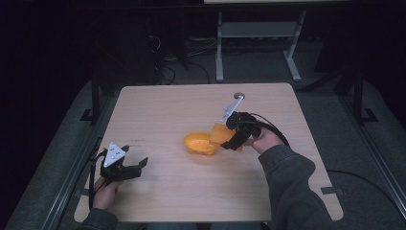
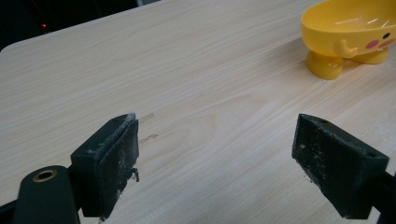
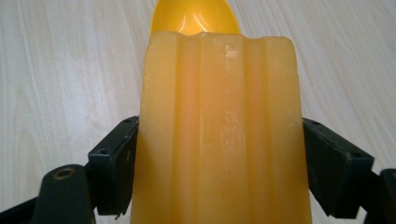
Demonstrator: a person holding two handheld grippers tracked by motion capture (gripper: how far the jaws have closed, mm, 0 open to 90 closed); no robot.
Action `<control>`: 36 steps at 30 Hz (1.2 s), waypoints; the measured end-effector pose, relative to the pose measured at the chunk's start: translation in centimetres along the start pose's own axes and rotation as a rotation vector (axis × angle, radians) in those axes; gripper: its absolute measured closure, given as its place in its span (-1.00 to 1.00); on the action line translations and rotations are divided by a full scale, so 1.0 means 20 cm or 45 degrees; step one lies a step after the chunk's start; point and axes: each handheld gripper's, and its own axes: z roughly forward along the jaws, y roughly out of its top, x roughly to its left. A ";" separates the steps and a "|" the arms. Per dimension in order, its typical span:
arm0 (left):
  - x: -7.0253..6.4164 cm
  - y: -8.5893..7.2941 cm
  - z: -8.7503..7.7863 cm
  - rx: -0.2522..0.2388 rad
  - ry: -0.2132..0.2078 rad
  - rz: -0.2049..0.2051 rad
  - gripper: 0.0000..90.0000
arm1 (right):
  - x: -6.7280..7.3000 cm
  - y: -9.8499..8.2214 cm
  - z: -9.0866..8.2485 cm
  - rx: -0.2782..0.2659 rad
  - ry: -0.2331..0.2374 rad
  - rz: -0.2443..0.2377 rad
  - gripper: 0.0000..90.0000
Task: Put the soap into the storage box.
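Your right gripper point(image 1: 229, 136) is clamped on the ribbed, waxy orange popsicle-shaped block point(image 3: 219, 130), just beside the yellow plastic footed bowl point(image 1: 200, 143) — likely light, stiff, slick; grip the flat sides — left gripper point(image 1: 128, 166) spread, empty

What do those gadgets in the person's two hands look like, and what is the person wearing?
Each is a black hand-held gripper with two blocky, scuffed jaws: the left hand-held gripper carries a grey three-cornered plate, and the right hand-held gripper trails a black cable. The sleeves are dark grey-green.
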 end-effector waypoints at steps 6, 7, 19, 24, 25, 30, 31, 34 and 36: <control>0.00 0.00 0.00 -0.003 0.000 -0.002 -0.69 | -0.01 0.05 0.02 0.004 0.008 -0.004 -0.55; 0.00 0.00 0.00 -0.002 -0.001 -0.001 -0.69 | -0.01 0.06 0.02 -0.002 0.006 -0.020 -0.55; 0.00 0.00 0.00 -0.006 -0.002 -0.004 -0.69 | -0.03 0.17 0.07 -0.019 0.032 -0.060 -0.55; 0.00 0.00 0.00 -0.002 -0.002 -0.003 -0.69 | -0.03 0.22 0.10 -0.010 0.040 -0.084 -0.55; 0.00 0.00 0.00 -0.005 -0.002 -0.005 -0.69 | -0.04 0.22 0.10 -0.011 0.041 -0.089 -0.55; 0.00 0.00 0.00 -0.005 -0.004 -0.004 -0.69 | -0.04 0.27 0.11 -0.022 0.044 -0.106 -0.55; 0.00 0.00 0.00 -0.006 -0.003 -0.006 -0.69 | -0.04 0.27 0.11 -0.031 0.049 -0.110 -0.55; 0.00 0.00 0.00 -0.008 -0.004 -0.006 -0.69 | -0.04 0.28 0.13 -0.040 0.061 -0.111 -0.55; 0.00 0.00 0.00 -0.005 -0.004 -0.007 -0.69 | -0.04 0.28 0.15 -0.028 0.064 -0.115 -0.55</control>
